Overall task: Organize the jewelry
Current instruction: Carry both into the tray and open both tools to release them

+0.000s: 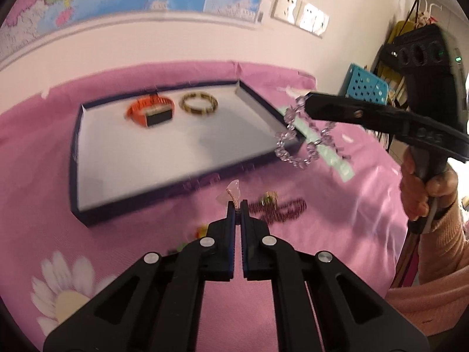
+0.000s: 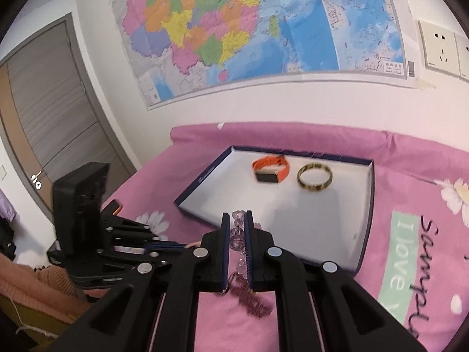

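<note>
The right claw is closed on a bracelet of clear pale-pink beads; in the right wrist view the beads sit pinched between the two fingers, and in the left wrist view the rest of the loop hangs below the claw's tip, in the air over the near right corner of the tray. The left claw is nearly shut on a thin pink cord carrying a small pale-pink stone, which sticks out just past its fingertips, in front of the tray's near wall. The tray is a shallow box with dark blue walls and a white floor, lying on a pink cloth printed with white daisies and lettering. Inside it, toward the far side, an orange-strapped watch with a dark rectangular face lies just beside a gold and dark bangle; the two look apart, not touching. On the cloth outside the tray, to the right of the left claw, lies a dark red beaded strand with a small gold-coloured piece at it, blurred. A coloured map hangs on the wall behind.
</note>
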### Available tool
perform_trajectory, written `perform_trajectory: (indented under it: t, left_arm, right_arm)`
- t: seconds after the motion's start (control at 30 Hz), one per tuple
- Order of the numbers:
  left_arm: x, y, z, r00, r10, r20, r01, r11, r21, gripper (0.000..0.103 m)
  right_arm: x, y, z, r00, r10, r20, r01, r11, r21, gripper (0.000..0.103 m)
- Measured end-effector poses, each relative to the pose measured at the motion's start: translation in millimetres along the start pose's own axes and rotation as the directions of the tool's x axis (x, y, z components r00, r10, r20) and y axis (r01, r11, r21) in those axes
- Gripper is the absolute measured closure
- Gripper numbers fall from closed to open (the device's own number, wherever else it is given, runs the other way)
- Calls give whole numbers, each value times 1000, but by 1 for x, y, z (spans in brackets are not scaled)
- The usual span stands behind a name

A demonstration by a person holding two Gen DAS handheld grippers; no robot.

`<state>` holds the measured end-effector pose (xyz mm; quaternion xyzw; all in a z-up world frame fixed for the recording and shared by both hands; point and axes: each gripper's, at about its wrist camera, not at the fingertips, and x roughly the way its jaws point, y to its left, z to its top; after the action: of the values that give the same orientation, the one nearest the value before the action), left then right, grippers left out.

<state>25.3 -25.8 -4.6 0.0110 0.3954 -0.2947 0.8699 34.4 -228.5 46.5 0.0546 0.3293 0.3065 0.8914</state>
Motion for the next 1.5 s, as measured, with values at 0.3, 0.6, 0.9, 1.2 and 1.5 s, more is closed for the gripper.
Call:
perform_trajectory:
  t: [0.3,0.6,0.9,1.2,1.5]
  left_arm:
    - [3,21,38,997,63,44,-63,998,13,99]
    - [35,45,63,992,124,4,-124,992,10,99]
    - [65,56,72,988,146,-45,-146,989,3,99]
    - [85,66,75,983,165,-82,-166,986,-9,99]
    - [95,69,74,982,159,-105,-161,987,-16,99]
  right_arm:
    - [33,-26,29,1000,-26,11,26,998,50,95]
    - [76,-46,39,999,-4,-34,8,994,111,95]
    - [102,-58,41,999,21,-48,-13,987,162,95]
    - [117,-73,34,997,13,-78,3,979,203,95]
    - [119,-89,28,994,-28,-108,52,973,226,95]
